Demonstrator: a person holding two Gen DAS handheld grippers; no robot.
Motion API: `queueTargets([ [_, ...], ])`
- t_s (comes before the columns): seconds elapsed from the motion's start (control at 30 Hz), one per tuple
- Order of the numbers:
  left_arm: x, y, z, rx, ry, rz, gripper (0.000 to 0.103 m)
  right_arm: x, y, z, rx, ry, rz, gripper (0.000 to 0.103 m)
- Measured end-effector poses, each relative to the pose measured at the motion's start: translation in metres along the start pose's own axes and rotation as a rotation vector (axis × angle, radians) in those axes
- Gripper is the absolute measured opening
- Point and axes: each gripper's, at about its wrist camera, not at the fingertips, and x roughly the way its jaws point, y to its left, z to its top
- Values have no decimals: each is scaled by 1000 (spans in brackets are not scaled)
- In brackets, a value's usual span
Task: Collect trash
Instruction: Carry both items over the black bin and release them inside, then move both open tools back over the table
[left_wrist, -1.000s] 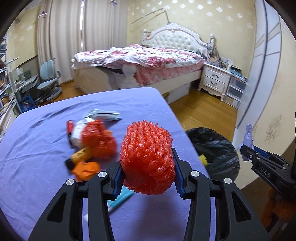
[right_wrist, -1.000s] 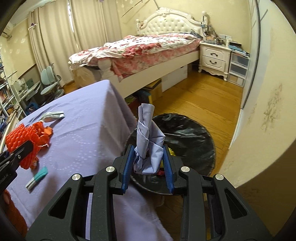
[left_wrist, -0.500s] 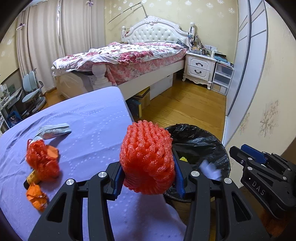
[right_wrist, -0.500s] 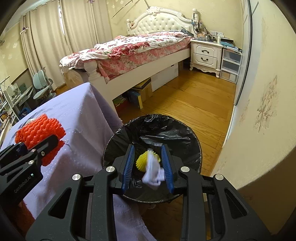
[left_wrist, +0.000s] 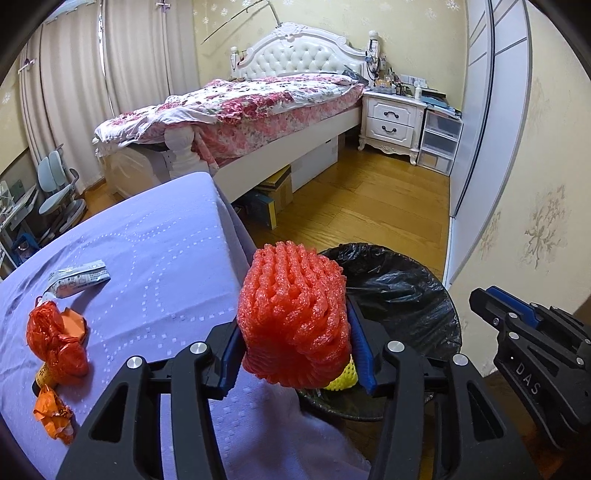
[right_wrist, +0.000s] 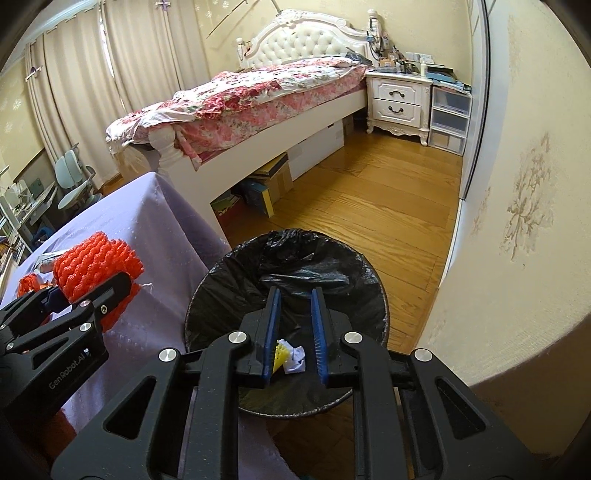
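Over the near table edge my left gripper (left_wrist: 295, 350) pinches the orange foam net (left_wrist: 293, 317), my right gripper (right_wrist: 294, 332) hangs spread and empty above the black-lined bin (right_wrist: 229, 266), so next I'd carry the net right and release.

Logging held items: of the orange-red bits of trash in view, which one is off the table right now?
The ribbed foam net, clamped in the left gripper; the crumpled orange bags lie on the purple cloth.

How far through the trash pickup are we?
Partway. Done: crumpled paper and a yellow piece lie in the bin; right gripper is open above it. In hand: left gripper holds the red foam net. Left: orange wrappers and white packet on the table.
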Motion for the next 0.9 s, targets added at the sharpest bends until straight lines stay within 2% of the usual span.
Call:
queueTargets([
  [0.07, 1, -4, 1, 4, -2, 1, 58, 0, -4, 0, 11, 2, -5, 17],
  [0.13, 1, -6, 3, 9, -10, 5, 72, 0, -7, 1, 16, 1, -10, 18],
  [0.23, 2, -10, 4, 17, -13, 16, 78, -2, -13, 0, 31, 0, -16, 18],
  [0.4, 2, -13, 5, 24, -13, 24, 81, -3, -15, 0, 48, 1, -20, 20],
  [0.5, -1, -12, 6, 25, -16, 30, 81, -5, -16, -1, 52, -4, -24, 28],
  [0.67, -13, 0, 7, 10, -25, 32, 81, -8, -11, -2, 40, 0, -12, 28],
  [0.9, -34, 26, -5, -4, -26, 93, 81, -13, 14, -8, -1, 9, 25, 33],
])
